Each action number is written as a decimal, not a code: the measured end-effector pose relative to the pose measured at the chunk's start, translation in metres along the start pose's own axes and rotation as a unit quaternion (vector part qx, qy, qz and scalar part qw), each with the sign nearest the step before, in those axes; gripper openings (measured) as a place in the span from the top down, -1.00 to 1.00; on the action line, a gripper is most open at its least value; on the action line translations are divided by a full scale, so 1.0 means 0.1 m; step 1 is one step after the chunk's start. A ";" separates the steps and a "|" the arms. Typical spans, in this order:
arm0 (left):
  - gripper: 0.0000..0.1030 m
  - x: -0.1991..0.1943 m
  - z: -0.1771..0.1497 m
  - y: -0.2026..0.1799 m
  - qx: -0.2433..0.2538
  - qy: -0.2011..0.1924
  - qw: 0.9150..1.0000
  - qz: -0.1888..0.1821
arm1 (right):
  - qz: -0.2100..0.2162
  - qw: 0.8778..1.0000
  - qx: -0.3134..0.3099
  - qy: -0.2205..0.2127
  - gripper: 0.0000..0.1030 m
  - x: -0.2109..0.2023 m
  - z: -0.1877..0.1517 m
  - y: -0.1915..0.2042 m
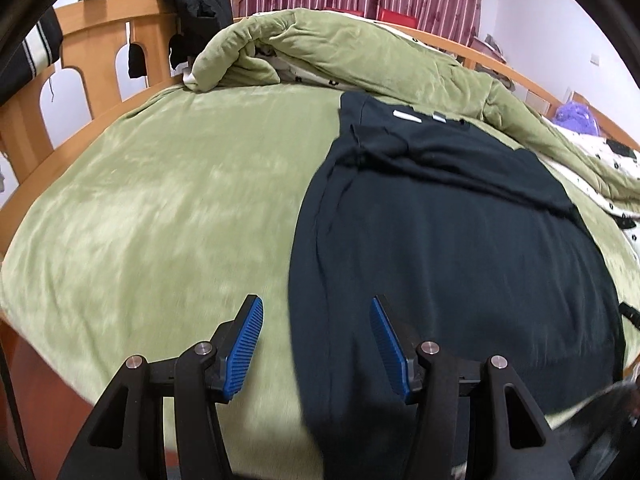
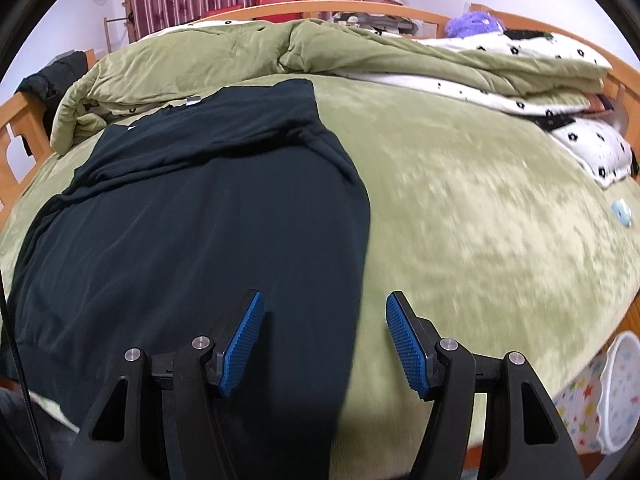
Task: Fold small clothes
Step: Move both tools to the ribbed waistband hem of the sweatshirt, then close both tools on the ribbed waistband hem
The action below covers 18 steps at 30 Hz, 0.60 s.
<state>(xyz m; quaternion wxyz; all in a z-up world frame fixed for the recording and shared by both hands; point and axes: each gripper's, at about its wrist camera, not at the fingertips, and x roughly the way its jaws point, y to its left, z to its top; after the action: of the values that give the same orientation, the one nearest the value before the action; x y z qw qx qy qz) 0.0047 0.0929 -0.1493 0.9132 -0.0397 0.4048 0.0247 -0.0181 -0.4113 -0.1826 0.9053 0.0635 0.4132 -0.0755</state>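
A black T-shirt (image 1: 452, 240) lies flat on the green bedspread (image 1: 160, 208), its sleeves folded in across the chest near the collar. My left gripper (image 1: 316, 304) is open and empty, hovering over the shirt's left edge near the hem. In the right wrist view the same shirt (image 2: 192, 232) fills the left half. My right gripper (image 2: 324, 300) is open and empty above the shirt's right edge near the hem, with green bedspread (image 2: 480, 208) to its right.
A bunched green quilt (image 1: 340, 48) lies along the far side of the bed, also in the right wrist view (image 2: 224, 56). A wooden bed frame (image 1: 100, 48) stands at left with dark clothes hung on it. A white patterned duvet (image 2: 552, 76) lies at far right. A small blue object (image 2: 621, 210) lies on the bedspread.
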 end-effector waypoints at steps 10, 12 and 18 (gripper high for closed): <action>-0.04 -0.06 -0.44 -0.02 0.004 0.029 0.999 -0.033 | 0.018 1.000 0.005 0.013 -0.22 -0.16 -0.34 -0.05; -0.04 -0.05 -0.49 -0.05 0.005 0.033 0.999 -0.041 | 0.018 1.000 0.001 0.018 -0.22 -0.17 -0.40 -0.03; -0.03 0.01 -0.53 -0.13 0.011 0.038 0.998 -0.048 | 0.017 0.999 -0.003 0.029 -0.22 -0.17 -0.54 0.00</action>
<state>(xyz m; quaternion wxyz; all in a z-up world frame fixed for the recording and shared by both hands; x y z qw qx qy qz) -0.0330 0.0749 -0.1850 0.8976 -0.0500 0.4373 -0.0256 -0.0692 -0.4000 -0.2045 0.8943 0.0699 0.4383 -0.0574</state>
